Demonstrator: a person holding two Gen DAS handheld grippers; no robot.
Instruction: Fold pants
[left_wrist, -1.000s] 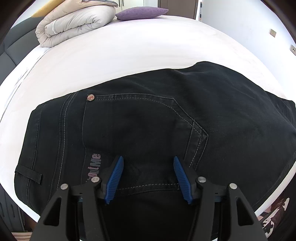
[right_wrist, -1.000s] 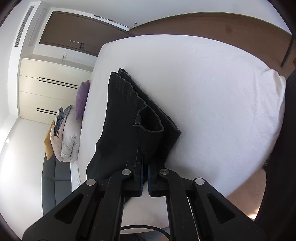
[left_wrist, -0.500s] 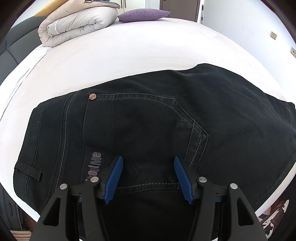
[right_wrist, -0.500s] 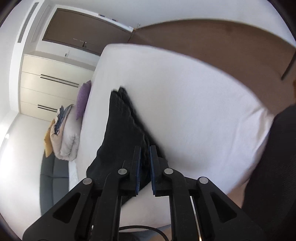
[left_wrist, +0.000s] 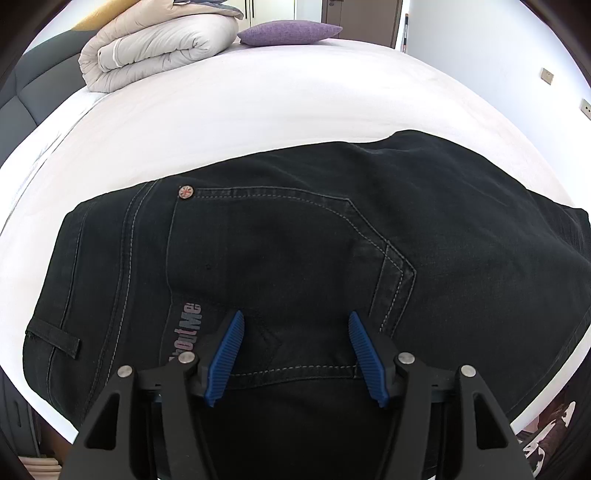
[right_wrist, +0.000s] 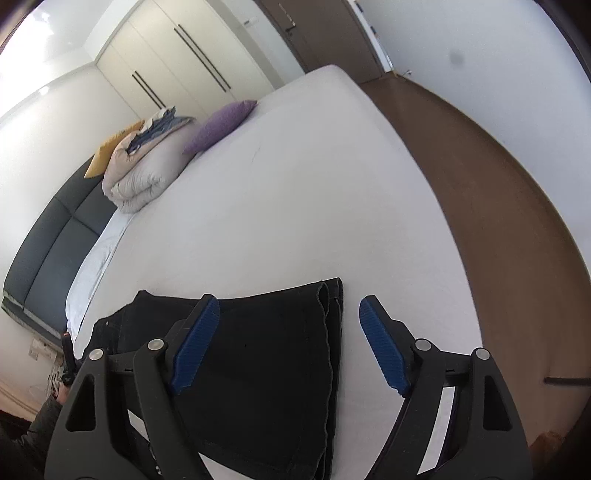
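Black jeans lie flat on the white bed, back pocket and waistband up. My left gripper is open, its blue pads over the lower edge of the pocket, holding nothing. In the right wrist view the pants lie folded with the leg hems at the far right. My right gripper is open and empty just above that hem end.
A rolled beige duvet and a purple pillow lie at the head of the bed. A dark headboard runs along the left. Brown wooden floor borders the bed's right side.
My right gripper opened and let go of the pant legs, which now lie flat on the bed; it swung to a new angle. The left gripper stayed nearly still.
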